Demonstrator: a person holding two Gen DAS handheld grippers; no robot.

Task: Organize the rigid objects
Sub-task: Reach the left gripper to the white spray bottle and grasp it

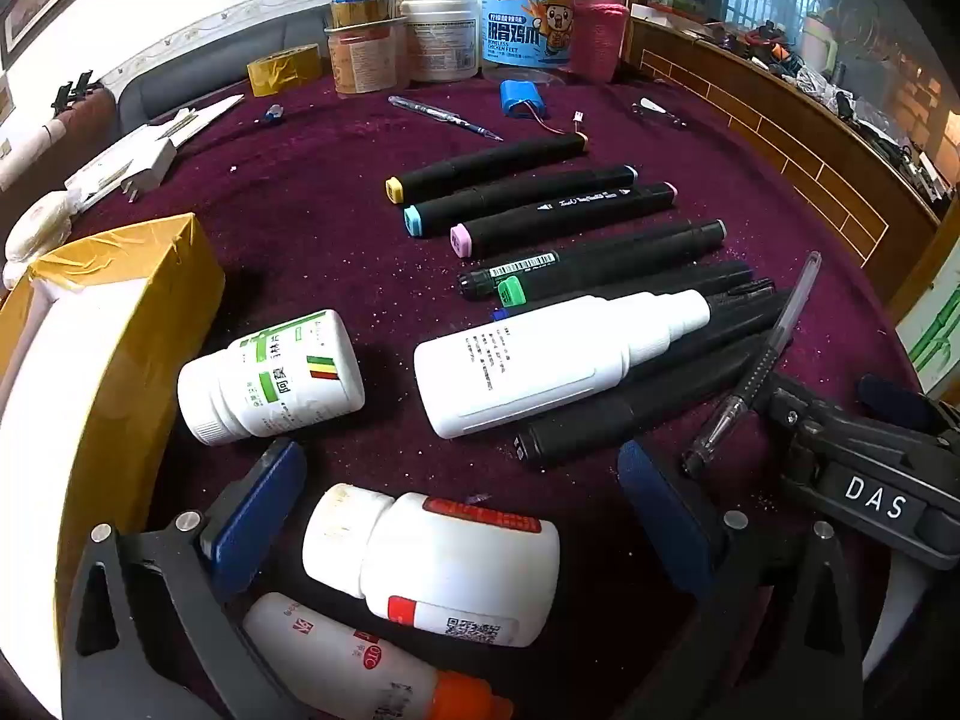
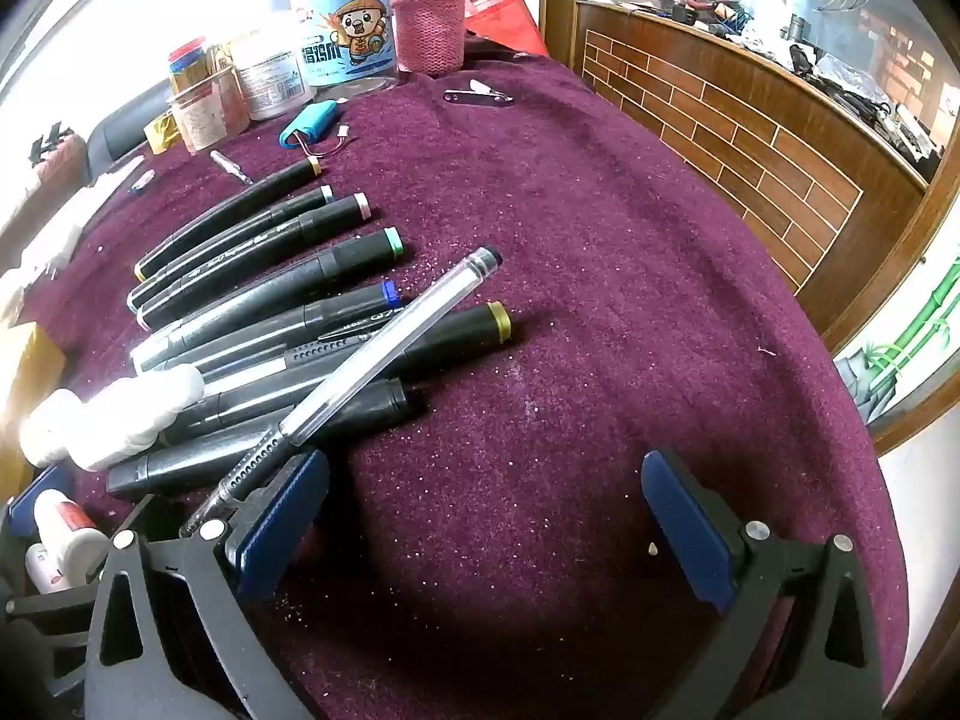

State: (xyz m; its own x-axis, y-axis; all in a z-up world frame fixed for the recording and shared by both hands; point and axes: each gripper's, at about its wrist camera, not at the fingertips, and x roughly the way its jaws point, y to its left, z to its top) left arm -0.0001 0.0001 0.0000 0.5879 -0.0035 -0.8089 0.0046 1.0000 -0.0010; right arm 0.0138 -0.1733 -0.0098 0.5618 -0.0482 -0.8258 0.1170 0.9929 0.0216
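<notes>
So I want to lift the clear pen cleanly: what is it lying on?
The clear pen lies slantwise across several black markers, its tip by the right tool's finger. Whether its tip touches the cloth is hidden.

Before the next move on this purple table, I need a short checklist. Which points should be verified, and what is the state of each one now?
1. Left gripper open: ok.
2. Right gripper open: ok.
3. Left gripper lined up over the red-label bottle: ok; it lies between the open jaws.
4. Right gripper's span free of things: ok, only bare cloth lies there.
5. Clear pen lying stable: not ok; it rests across the markers.
6. Orange-cap bottle clear of the left fingers: cannot tell.
</notes>
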